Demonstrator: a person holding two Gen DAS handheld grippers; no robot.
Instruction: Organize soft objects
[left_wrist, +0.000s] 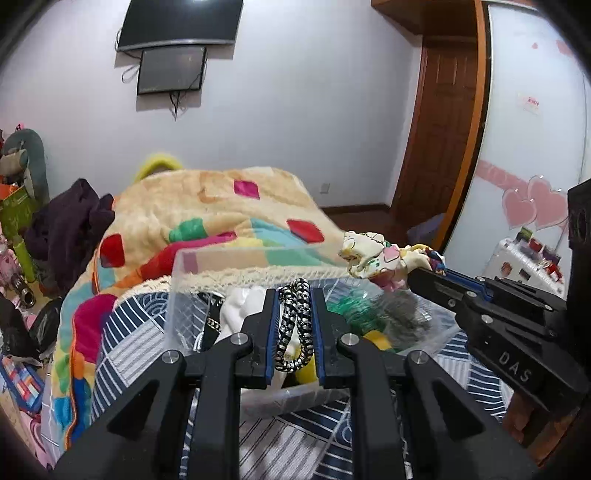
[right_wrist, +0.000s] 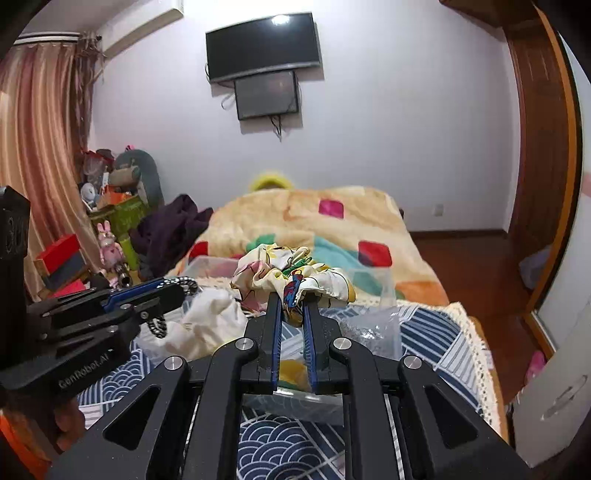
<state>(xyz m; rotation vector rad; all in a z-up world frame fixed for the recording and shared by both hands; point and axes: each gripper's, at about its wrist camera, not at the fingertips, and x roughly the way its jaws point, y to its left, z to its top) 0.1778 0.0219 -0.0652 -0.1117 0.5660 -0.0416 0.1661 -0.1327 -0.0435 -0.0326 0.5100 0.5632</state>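
Both tools are loaded and held above the clear plastic bin (left_wrist: 192, 291) on the bed. The left gripper (left_wrist: 294, 295) has its jaws pinching a black-and-white braided hair tie (left_wrist: 295, 325), and the right gripper (right_wrist: 293, 301) has its jaws clamped on a printed fabric scrunchie (right_wrist: 291, 275) that bunches just beyond their tips. This looks like the sorting step mid-carry; next, each piece needs lowering into the bin beneath the jaws before they spread.

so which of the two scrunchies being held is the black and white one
The one in the left tool: a black-and-white braided scrunchie. The right tool holds a cream printed fabric scrunchie instead.
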